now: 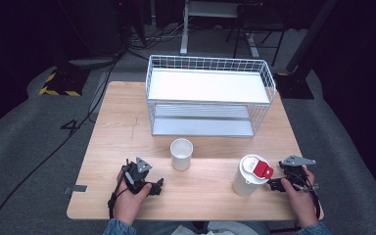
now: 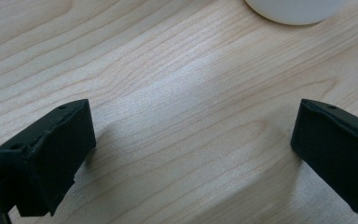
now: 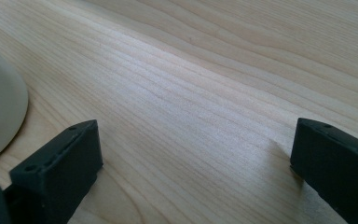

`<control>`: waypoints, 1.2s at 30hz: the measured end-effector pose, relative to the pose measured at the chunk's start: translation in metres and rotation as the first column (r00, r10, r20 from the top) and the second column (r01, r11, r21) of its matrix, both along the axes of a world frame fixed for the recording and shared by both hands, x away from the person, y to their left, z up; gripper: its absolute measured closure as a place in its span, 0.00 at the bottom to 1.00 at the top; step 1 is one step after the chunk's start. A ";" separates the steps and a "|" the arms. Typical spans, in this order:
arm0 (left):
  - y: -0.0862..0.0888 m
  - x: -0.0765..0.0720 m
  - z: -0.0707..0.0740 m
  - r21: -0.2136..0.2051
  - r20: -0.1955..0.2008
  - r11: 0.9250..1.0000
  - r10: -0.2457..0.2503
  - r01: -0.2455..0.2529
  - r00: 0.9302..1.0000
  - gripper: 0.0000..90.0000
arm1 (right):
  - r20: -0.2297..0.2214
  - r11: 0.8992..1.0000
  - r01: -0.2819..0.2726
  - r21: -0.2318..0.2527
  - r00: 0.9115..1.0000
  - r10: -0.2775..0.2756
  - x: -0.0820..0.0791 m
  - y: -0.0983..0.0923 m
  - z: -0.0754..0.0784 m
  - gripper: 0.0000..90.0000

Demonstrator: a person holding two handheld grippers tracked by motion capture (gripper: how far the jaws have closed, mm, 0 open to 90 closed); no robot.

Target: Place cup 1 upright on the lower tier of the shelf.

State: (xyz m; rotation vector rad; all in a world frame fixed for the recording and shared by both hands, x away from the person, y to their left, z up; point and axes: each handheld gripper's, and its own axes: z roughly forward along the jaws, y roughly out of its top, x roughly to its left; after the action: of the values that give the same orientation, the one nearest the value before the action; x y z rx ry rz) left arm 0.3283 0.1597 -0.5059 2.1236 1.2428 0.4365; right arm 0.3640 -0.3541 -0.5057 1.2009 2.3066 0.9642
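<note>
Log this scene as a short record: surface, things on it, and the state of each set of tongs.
surface: wooden table
rack: white wire shelf at the far side, both levels bare
cup: open white cup, upright, near the middle
bottle: white bottle with a red lid flap, upright, right of the cup
left tongs: open, holding nothing, low over the wood
right tongs: open, holding nothing, beside the bottle

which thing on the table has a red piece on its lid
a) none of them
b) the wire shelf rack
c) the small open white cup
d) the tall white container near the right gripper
d: the tall white container beside the right gripper carries a red flip piece on its lid, while the small white cup is open and lidless and the wire rack is all white.
</note>
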 end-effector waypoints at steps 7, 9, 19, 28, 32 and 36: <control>0.000 -0.001 0.000 -0.006 0.002 1.000 -0.001 0.001 1.000 0.01 | 0.000 1.000 0.000 -0.001 1.000 0.000 0.000 0.000 0.000 0.02; 0.001 -0.001 0.001 -0.004 0.002 1.000 -0.005 0.005 1.000 0.04 | 0.000 1.000 0.000 -0.001 1.000 0.000 0.000 0.000 0.000 0.02; 0.004 -0.004 0.011 -0.057 0.010 0.998 -0.031 0.031 0.999 0.17 | 0.000 1.000 -0.001 0.001 1.000 0.001 0.000 0.000 0.000 0.02; 0.000 -0.010 0.030 -0.120 0.099 0.989 -0.069 0.080 0.993 0.17 | 0.000 1.000 0.000 0.001 1.000 0.000 0.000 0.000 0.000 0.02; -0.002 -0.012 0.037 -0.155 0.153 0.982 -0.083 0.107 0.985 0.17 | 0.000 1.000 0.000 0.001 1.000 0.000 0.000 0.000 0.000 0.02; -0.004 -0.012 0.041 -0.178 0.202 0.975 -0.093 0.130 0.975 0.17 | 0.000 1.000 0.000 0.001 1.000 0.000 0.000 0.000 0.000 0.02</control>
State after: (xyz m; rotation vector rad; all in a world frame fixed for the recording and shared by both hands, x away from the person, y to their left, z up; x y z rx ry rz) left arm 0.3167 0.1553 -0.4649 1.9282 1.0080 0.4438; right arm 0.3641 -0.3541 -0.5058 1.2012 2.3060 0.9657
